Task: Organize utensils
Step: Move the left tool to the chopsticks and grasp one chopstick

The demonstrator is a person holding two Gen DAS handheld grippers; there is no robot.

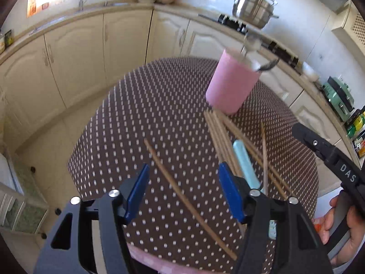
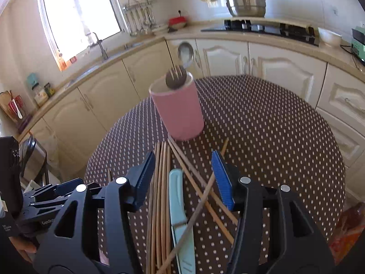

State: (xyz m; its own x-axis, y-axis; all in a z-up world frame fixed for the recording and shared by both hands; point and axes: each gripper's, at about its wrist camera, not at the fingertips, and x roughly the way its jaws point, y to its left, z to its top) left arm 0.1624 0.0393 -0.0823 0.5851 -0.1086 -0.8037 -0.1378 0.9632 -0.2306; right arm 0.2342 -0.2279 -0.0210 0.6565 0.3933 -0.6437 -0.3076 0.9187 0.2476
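Both grippers are hovering with jaws spread and holding nothing, the left gripper (image 1: 182,191) over a lone chopstick (image 1: 187,198) and the right gripper (image 2: 182,178) over the chopstick pile (image 2: 159,194) and pale blue knife (image 2: 180,217) (lying just before the pink holder (image 2: 179,111), which is carrying a fork (image 2: 175,78)) on the dotted table (image 2: 273,137).

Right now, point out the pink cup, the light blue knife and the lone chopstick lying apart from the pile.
pink cup (image 2: 180,111): right wrist view, on its outer wall.
light blue knife (image 2: 176,191): right wrist view, on the handle.
lone chopstick (image 1: 182,194): left wrist view, on the middle of its shaft.
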